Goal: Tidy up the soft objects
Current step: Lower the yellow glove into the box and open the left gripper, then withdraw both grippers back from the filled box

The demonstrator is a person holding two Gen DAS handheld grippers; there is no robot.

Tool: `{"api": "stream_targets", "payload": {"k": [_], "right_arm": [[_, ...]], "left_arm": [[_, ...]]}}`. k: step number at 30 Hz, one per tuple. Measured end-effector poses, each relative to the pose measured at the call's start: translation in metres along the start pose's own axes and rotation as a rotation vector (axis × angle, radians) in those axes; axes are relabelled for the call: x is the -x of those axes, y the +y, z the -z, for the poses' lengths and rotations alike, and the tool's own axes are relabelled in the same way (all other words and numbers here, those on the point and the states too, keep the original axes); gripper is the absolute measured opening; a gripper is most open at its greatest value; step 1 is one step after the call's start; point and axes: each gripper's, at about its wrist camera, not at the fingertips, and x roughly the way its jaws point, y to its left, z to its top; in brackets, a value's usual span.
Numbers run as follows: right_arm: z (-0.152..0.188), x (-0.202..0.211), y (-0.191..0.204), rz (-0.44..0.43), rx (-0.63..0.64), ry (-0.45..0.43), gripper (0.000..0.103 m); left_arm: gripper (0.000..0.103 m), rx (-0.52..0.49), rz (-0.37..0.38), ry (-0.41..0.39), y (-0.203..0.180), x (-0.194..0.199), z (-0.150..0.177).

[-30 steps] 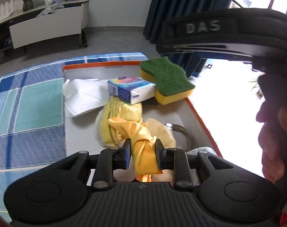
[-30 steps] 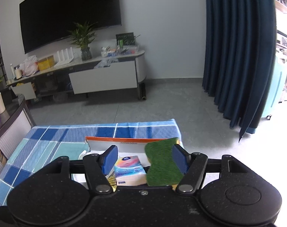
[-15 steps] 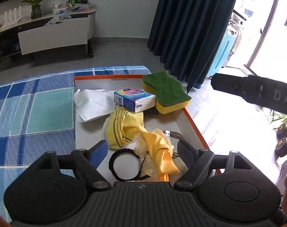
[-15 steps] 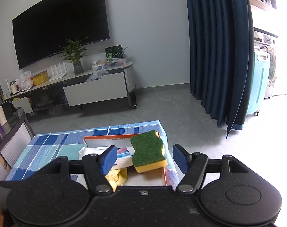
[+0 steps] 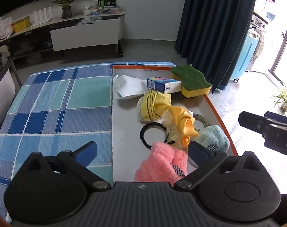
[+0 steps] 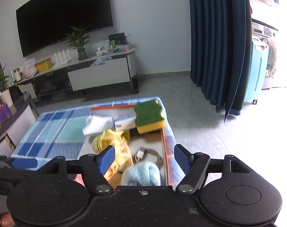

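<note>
Our left gripper (image 5: 141, 151) stands spread as wide as it goes, its jaws having just been opening, and nothing is pinched between them; the fluffy pink knitted piece (image 5: 163, 165) merely lies below the gap. Our right gripper (image 6: 143, 158) is also spread and empty, hanging over the near right corner of the shallow white tray with the orange rim (image 5: 215, 106), with the fuzzy pale-blue knitted piece (image 6: 141, 174) beneath it.

The soft things all sit in that tray, which lies along the right side of the blue checked cloth (image 5: 54, 102). At the far edge are the green-and-yellow scouring sponge (image 5: 190, 80), the small tissue pack (image 5: 163, 85) and the folded white cloth (image 5: 128, 89). Mid-tray lie the rolled yellow striped towel (image 5: 153, 106) and the crumpled yellow satin cloth (image 5: 183, 121), the latter resting partly over a black hair band (image 5: 149, 130) and touching a coiled cable (image 6: 149, 155).

We judge the main risk to be the tangle: the satin cloth, band and cable overlap, so a pinch there could drag all three. The two grippers work near each other at the near right corner and could knock together. The blue piece sits just beside the rim, so a careless nudge could tip it over the right edge. The sponge overhangs the tissue pack and looks easy to topple.
</note>
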Motion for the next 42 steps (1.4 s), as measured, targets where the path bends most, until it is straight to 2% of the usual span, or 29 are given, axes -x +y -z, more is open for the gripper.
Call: {"api": "stream_targets", "payload": {"k": [3,14,23,42], "right_arm": [[0.015,0.007,-0.002,0.001,-0.003,0.028,0.083],[0.057,0.021,-0.001,0.015,0.003,0.120,0.084],[0.059,0.023,0.004,0.010,0.025,0.140,0.085],[0.061,0.015,0.006,0.002,0.022,0.167,0.086]], "left_arm": [[0.103,-0.008,-0.045,0.023,-0.003,0.000,0.013],[0.103,-0.005,-0.045,0.080,-0.008,0.007,0.045],[0.103,0.023,-0.043,0.090,-0.005,0.008,0.050],[0.103,0.016,-0.017,0.114,-0.004,0.002,0.054]]}}
